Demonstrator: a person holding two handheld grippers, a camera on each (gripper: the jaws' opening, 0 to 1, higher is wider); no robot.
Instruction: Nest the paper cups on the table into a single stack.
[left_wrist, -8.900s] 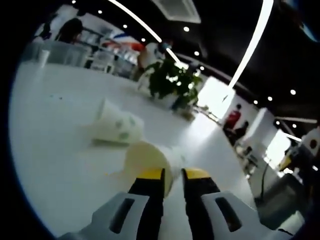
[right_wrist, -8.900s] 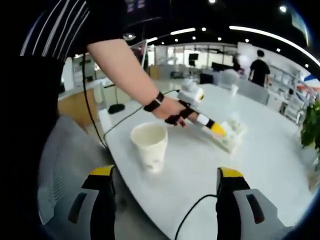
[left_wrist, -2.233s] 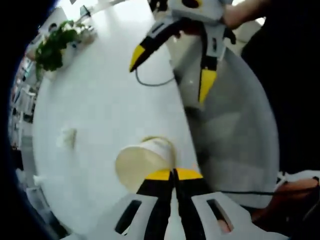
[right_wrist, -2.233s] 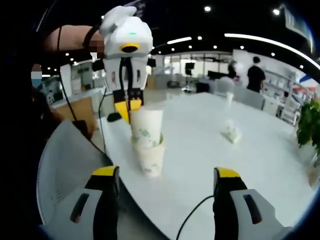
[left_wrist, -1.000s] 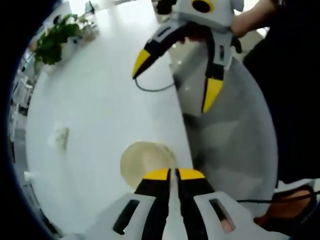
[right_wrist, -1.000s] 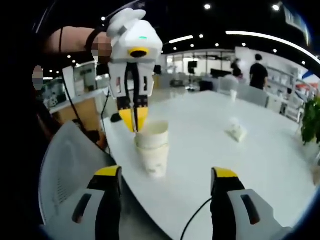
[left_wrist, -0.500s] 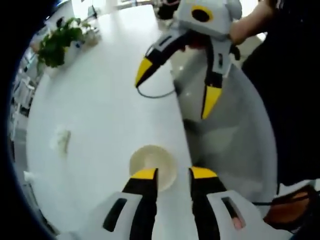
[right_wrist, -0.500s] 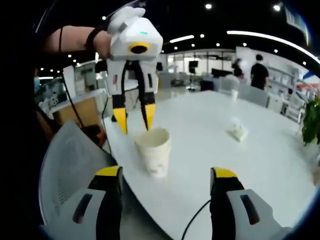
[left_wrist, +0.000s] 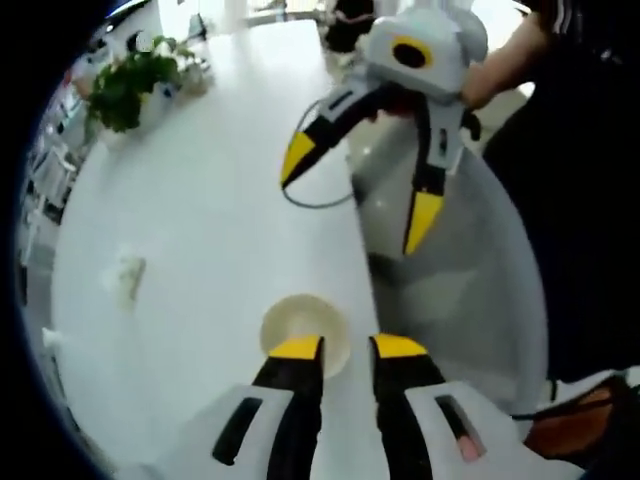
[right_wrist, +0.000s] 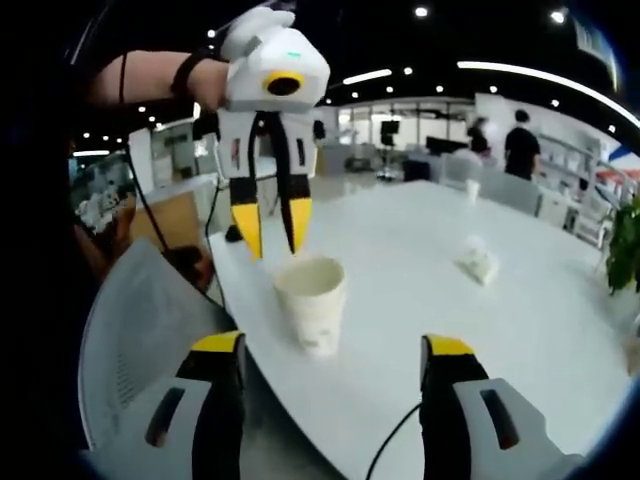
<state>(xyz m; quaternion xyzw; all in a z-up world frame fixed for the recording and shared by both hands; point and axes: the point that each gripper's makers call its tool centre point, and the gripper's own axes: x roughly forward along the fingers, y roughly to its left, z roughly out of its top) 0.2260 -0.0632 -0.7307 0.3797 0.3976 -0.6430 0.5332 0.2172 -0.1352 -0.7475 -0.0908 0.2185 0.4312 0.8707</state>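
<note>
The stack (right_wrist: 311, 302) stood upright near the table (right_wrist: 520, 330) edge, beside a grey chair (right_wrist: 140, 340). The left gripper (right_wrist: 268, 228) hung just above its rim, jaws apart and empty; the right gripper (right_wrist: 330, 390) waited nearby, jaws wide and empty. Another cup (right_wrist: 478, 260) lay on its side well apart, further across the table, not yet nested. The stack sat close to the edge, so I judged that a careless brush from either gripper could tip it off; the lying cup's thin wall might also crush under a hard pinch.

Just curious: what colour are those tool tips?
Yellow tips on black fingers, clearest in the right gripper view.
</note>
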